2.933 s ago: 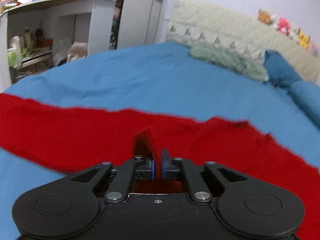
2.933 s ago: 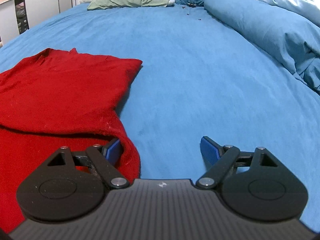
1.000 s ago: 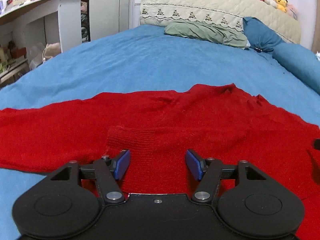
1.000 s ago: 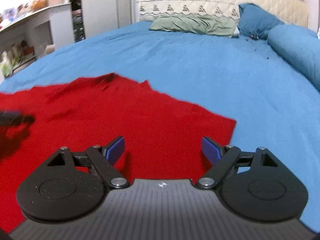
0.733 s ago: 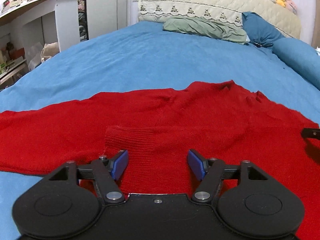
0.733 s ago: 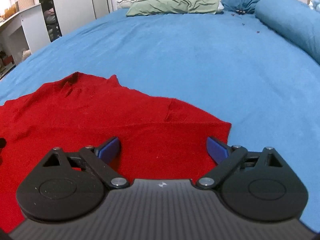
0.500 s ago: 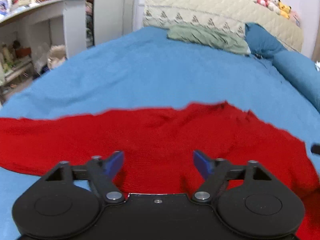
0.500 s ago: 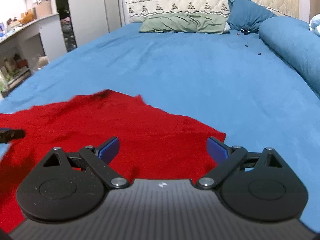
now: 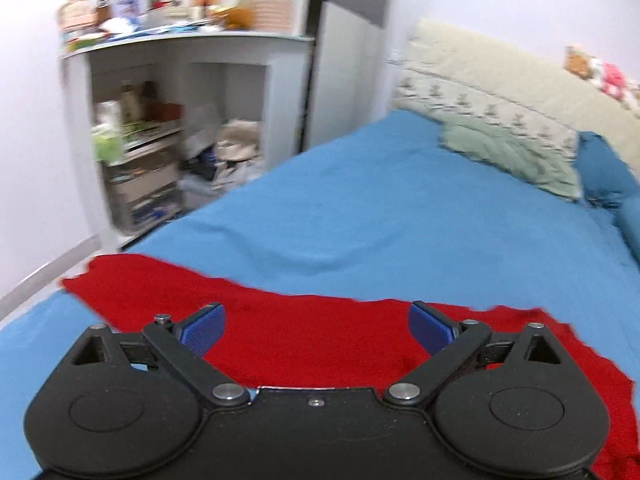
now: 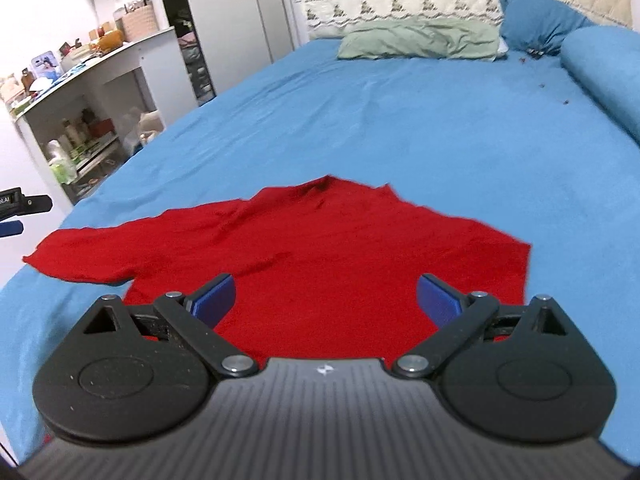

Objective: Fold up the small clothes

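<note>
A red knit sweater (image 10: 320,248) lies flat on the blue bed sheet (image 10: 400,120), with one sleeve stretched out to the left and its neck pointing to the far side. It also shows in the left wrist view (image 9: 312,340). My right gripper (image 10: 326,300) is open and empty, held above the sweater's near part. My left gripper (image 9: 316,326) is open and empty, above the sweater's left sleeve side. The tip of the left gripper (image 10: 16,216) shows at the left edge of the right wrist view.
A white shelf unit (image 9: 168,120) full of clutter stands left of the bed, next to a grey wardrobe (image 10: 240,20). A green pillow (image 10: 420,40), blue pillows (image 10: 540,20) and a blue bolster (image 10: 608,72) lie at the quilted headboard (image 9: 520,92).
Both grippers have lifted and pulled back from the sweater. The left one has swung to the left, toward the sleeve and the shelf. Both stay open.
</note>
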`<state>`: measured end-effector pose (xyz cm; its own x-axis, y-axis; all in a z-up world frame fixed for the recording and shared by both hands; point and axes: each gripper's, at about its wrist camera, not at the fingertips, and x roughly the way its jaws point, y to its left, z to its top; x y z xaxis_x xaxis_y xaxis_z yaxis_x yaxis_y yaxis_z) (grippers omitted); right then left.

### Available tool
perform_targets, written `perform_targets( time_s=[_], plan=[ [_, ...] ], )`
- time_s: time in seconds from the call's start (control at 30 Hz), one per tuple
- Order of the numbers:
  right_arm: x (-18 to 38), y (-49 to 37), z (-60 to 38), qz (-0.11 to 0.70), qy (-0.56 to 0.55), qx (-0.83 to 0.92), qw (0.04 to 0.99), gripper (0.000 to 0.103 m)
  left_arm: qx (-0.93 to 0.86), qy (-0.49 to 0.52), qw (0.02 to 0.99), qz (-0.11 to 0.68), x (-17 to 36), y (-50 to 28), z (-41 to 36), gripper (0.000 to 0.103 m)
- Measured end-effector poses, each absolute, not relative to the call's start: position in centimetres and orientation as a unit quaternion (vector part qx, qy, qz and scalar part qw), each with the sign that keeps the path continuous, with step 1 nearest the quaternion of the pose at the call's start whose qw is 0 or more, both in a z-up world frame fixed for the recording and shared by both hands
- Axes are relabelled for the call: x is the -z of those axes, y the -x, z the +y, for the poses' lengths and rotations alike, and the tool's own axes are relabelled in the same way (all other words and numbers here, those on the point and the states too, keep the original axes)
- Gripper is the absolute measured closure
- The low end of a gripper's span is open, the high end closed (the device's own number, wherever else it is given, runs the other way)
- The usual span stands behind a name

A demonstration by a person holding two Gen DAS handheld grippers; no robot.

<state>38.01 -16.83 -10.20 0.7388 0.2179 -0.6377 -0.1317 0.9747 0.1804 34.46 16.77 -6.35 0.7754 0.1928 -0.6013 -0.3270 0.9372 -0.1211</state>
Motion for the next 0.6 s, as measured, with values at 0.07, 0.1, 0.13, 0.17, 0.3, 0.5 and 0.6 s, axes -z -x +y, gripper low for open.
perform_targets(
  time_s=[0.07,0.1,0.13,0.17,0.3,0.5,0.6],
  plan=[
    [10.3,-37.9,-16.2,0.351,-0.061,-0.099,0.929,0.0,-0.161,0.128,0.928,0.311,7.3,-34.3,19.3,0.004],
    [10.3,-37.9,-16.0,0.352,-0.062,-0.101,0.929,0.0,-0.173,0.139,0.924,0.312,7.8,-34.2,20.5,0.004],
    [10.4,-37.9,-15.9,0.353,-0.064,-0.101,0.928,0.0,-0.184,0.151,0.919,0.315,8.4,-34.2,21.8,0.004],
    [10.6,-38.0,-15.8,0.355,-0.066,-0.102,0.927,0.0,-0.191,0.163,0.915,0.316,9.0,-34.2,23.1,0.006],
    [11.5,-38.3,-15.7,0.366,-0.068,-0.095,0.923,0.0,-0.213,0.224,0.897,0.316,12.0,-34.2,27.8,0.018],
    [13.1,-38.5,-15.9,0.377,-0.071,-0.089,0.919,0.0,-0.234,0.297,0.863,0.335,16.2,-36.1,31.5,0.029],
    [13.7,-38.6,-16.1,0.381,-0.07,-0.086,0.918,0.0,-0.248,0.318,0.856,0.323,17.2,-36.7,32.8,0.029]
  ],
)
